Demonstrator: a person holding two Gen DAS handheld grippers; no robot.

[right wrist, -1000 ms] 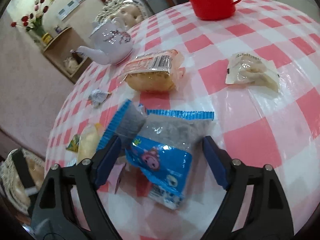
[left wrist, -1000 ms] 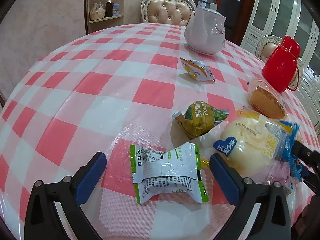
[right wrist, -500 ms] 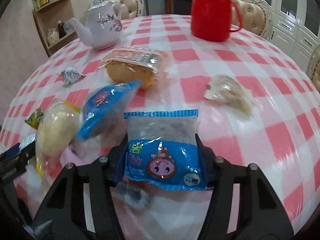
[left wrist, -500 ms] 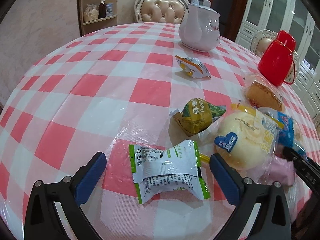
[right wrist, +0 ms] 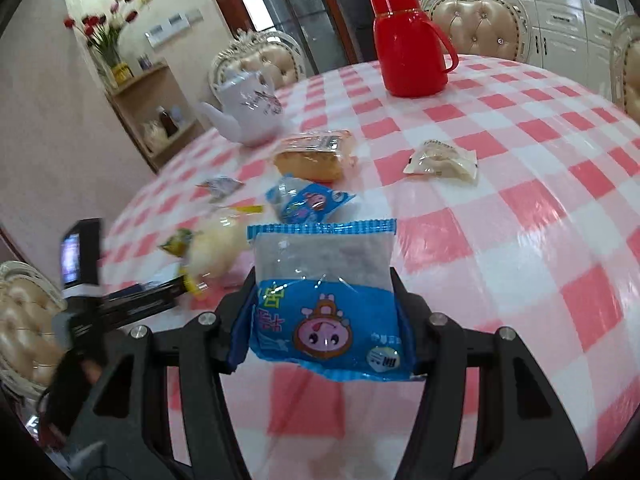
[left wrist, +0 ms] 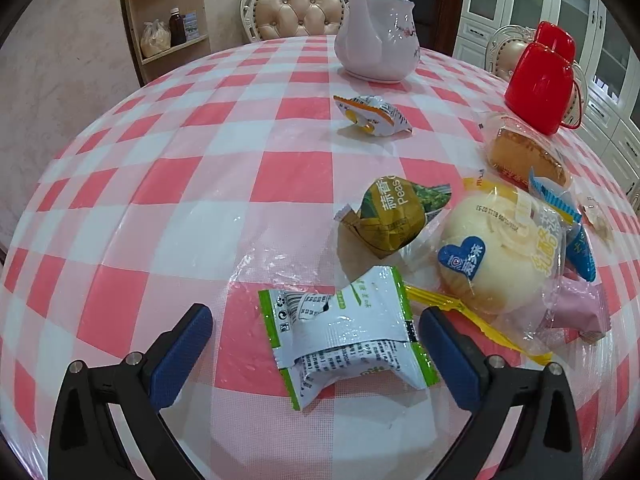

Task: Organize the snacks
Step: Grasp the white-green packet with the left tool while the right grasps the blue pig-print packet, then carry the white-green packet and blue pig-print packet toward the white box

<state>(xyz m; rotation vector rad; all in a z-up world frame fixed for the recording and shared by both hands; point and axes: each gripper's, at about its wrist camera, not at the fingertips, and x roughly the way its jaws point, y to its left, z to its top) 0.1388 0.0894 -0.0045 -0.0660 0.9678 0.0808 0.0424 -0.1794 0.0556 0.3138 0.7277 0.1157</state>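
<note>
Snacks lie scattered on the checked table [left wrist: 200, 184], and one has left it: the blue packet [right wrist: 326, 312], which a second ago lay flat between the wide-set jaws of the right gripper [right wrist: 324, 316], is now clamped between its pads and raised clear of the cloth. A second blue packet [right wrist: 308, 202], earlier tucked against the first, now lies alone just in front of the cake [right wrist: 312, 156]. The left gripper [left wrist: 316, 344] has kept its place, jaws set wide apart around the green-edged white packet [left wrist: 344, 332], touching nothing.

The held packet is blue below with a pink cartoon pig face, and clear above, showing a grey filling, with a crimped blue top seam. Its characters are too distorted to read.

In the left view, the olive-green packet [left wrist: 394, 216] reads "Peas" beside Chinese characters. The round cream bun [left wrist: 500, 252], in a clear wrapper with a blue heart badge, carries a printed date code, upside down and unclear. A pink packet [left wrist: 576, 308] touches the bun's right side. Further off sit an orange-and-white sachet [left wrist: 372, 114], a white teapot [left wrist: 378, 40] and a red flask [left wrist: 542, 80]. A pale wrapped sweet [right wrist: 442, 158] lies well apart on the right.
</note>
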